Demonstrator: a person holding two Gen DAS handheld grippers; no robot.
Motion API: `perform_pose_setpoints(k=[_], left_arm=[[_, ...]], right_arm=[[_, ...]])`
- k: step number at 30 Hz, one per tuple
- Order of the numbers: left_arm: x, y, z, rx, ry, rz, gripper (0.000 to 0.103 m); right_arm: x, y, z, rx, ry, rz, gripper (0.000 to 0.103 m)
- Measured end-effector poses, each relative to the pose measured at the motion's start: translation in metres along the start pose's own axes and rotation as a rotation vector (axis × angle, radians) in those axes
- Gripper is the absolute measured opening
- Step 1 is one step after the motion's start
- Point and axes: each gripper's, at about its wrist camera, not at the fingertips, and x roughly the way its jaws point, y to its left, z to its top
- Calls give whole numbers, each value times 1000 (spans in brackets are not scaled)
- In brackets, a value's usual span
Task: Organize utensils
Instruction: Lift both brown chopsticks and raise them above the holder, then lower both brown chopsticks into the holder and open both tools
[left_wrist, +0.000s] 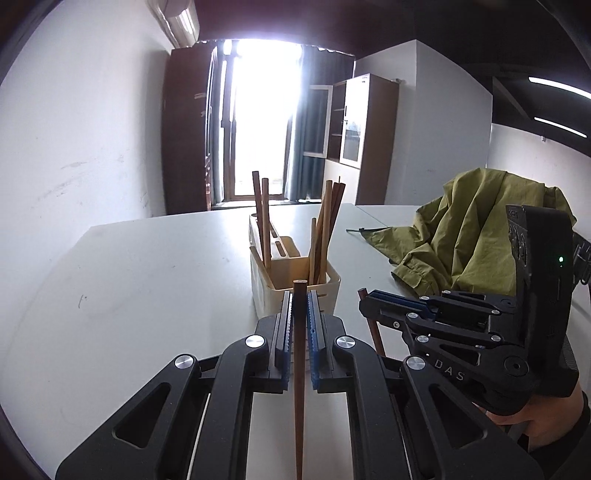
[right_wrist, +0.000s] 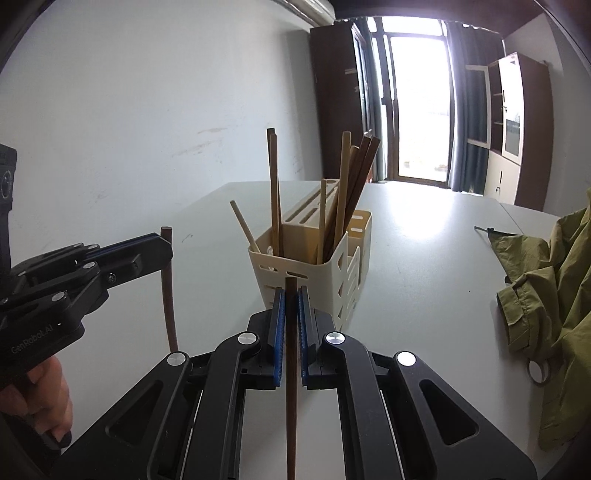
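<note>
- Cream plastic slotted utensil holder (right_wrist: 332, 266) sits mid-frame, full of wooden chopsticks (right_wrist: 275, 192).
- Your left gripper (left_wrist: 299, 295) pinches one dark brown chopstick (left_wrist: 298, 387).
- Your right gripper (right_wrist: 291, 291) pinches another dark chopstick (right_wrist: 291, 387).

— From my feed, the chopstick (left_wrist: 299, 354) in my left gripper (left_wrist: 299, 306) looks like dark matt wood; the fingers (left_wrist: 314, 332) carry ribbed blue pads.

— Agreed; the holder (right_wrist: 332, 273) reads as smooth cream plastic; the table (right_wrist: 424, 258) is glossy white; the jacket (right_wrist: 554, 295) is crumpled olive cloth.
</note>
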Motion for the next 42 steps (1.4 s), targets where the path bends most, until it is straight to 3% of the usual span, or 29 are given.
perform_pose_setpoints(k=[14, 25, 34, 42], left_arm=[[-20, -5, 33, 18, -160, 34, 7], [-36, -8, 58, 5, -318, 50, 7], [-47, -10, 73, -29, -465, 46, 7], [-62, -20, 72, -41, -659, 32, 7]], right_arm=[[-24, 8, 33, -6, -168, 1, 7], [-38, -12, 54, 25, -319, 36, 7], [-61, -15, 69, 19, -478, 61, 7], [-85, -21, 67, 26, -702, 77, 7]])
